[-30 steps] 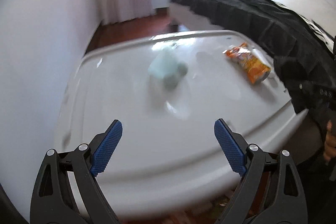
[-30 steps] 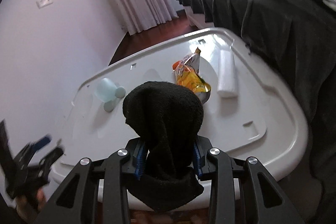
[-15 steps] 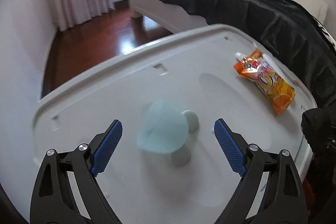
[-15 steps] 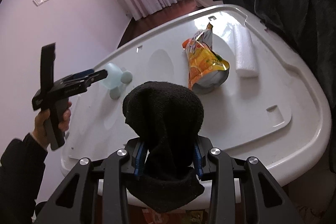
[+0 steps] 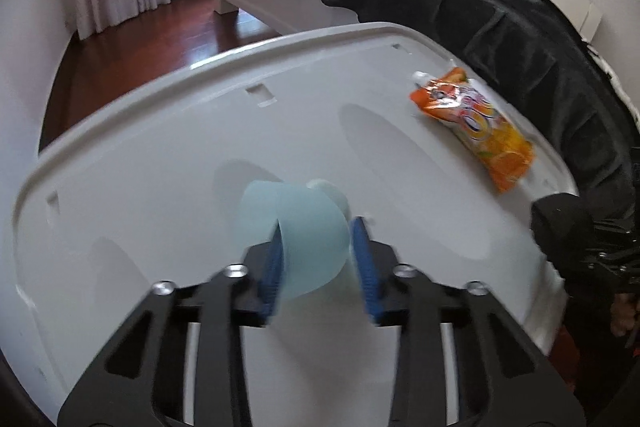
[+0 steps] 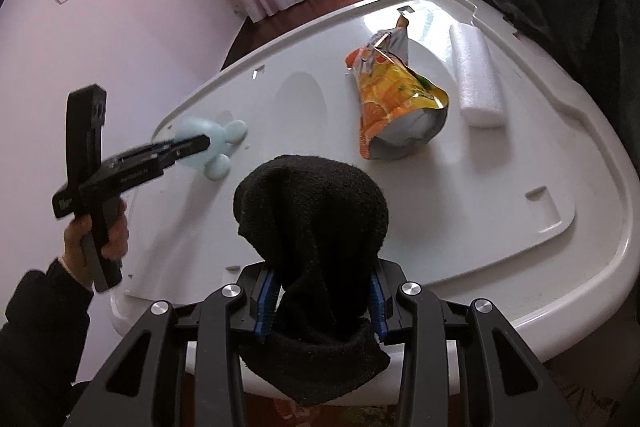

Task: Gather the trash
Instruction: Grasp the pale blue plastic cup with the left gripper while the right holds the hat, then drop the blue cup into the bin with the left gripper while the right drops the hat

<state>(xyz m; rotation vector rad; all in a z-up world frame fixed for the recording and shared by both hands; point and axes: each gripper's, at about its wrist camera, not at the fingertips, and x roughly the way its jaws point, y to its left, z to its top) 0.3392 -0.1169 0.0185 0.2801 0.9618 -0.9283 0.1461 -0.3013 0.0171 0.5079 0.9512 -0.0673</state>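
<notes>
Pickup step: left tongs pinching the pale-blue cup on the white surface — lift next — right tongs clamped on a black cloth.

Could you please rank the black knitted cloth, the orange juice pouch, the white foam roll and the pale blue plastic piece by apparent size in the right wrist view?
1. Black knitted cloth, though nearest the camera.
2. Orange juice pouch.
3. White foam roll.
4. Pale blue plastic piece, partly hidden.
</notes>
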